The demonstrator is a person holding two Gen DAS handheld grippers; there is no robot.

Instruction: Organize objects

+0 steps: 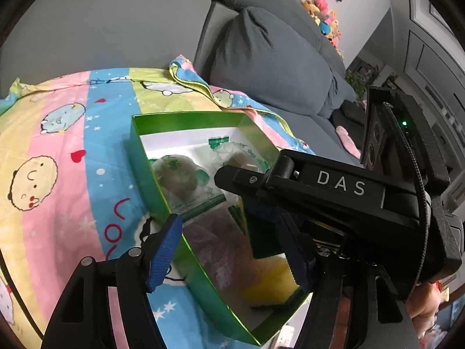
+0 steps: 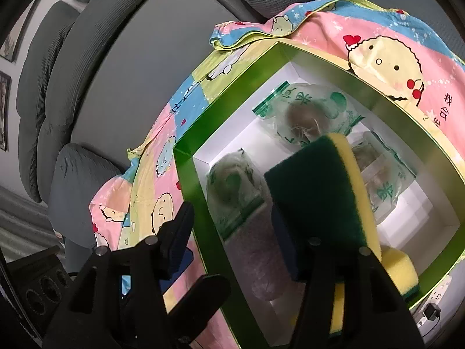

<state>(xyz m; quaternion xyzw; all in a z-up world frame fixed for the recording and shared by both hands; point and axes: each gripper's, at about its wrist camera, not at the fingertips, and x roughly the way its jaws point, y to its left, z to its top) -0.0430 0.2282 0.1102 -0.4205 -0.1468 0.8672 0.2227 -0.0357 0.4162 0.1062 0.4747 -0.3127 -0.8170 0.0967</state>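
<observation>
An open green box (image 1: 151,174) with a white inside lies on a cartoon-print blanket (image 1: 58,145). It holds round packets in clear green-printed wrappers (image 1: 177,177) (image 2: 314,110). A green-and-yellow sponge (image 2: 314,192) stands on edge in the box, leaning on the right finger (image 2: 286,244) of my right gripper (image 2: 232,241). That gripper is open and straddles the box's wall (image 2: 186,180), with nothing pinched. A second yellow sponge (image 2: 398,270) lies in the near corner. My left gripper (image 1: 228,253) is open too, astride the box's left wall. The right gripper body (image 1: 340,186) reaches in from the right.
The blanket covers the seat of a grey sofa (image 1: 116,29) with a loose cushion (image 1: 270,58). Plush toys (image 1: 319,8) line the sofa back. A white power strip (image 2: 433,299) lies beside the box. A hand (image 1: 427,305) holds the right gripper.
</observation>
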